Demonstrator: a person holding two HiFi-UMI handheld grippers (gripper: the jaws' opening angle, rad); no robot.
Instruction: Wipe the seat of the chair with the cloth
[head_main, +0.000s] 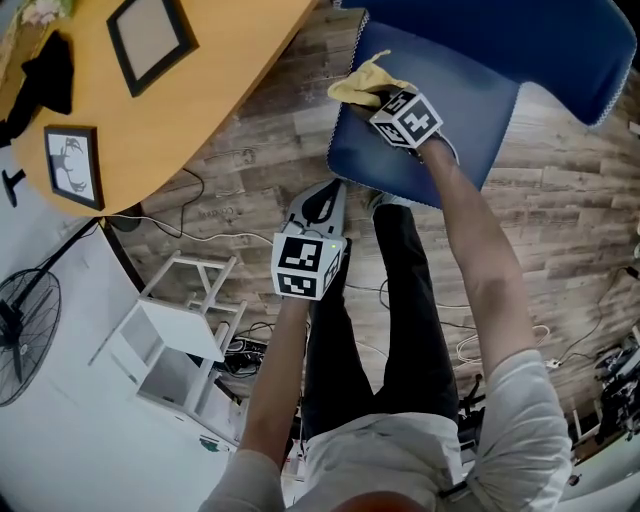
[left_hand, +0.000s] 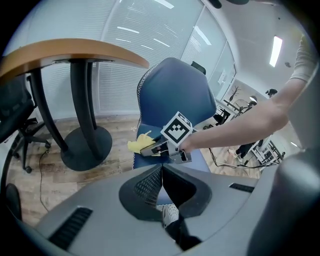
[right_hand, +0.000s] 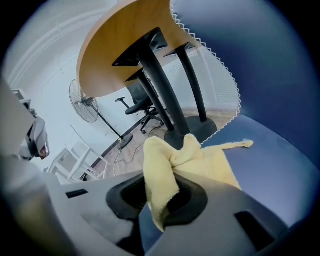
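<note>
Cloth, yellow, lies at a corner of the blue chair seat, grasped by the right claw; left claw hangs clenched, empty, apart from the chair.

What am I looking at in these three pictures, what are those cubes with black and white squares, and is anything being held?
No robot here: a person holds a hand tool with two jaws in each hand, and the patterned cubes are part of those tools. The head view comes from a camera on the person's head, looking down. The other two come from cameras riding on each tool, looking along its jaws. The right gripper has its jaws shut on a yellow cloth, which lies on the blue chair seat. The left gripper hangs back, jaws together, nothing in them. A wooden table stands beside the chair.
</note>
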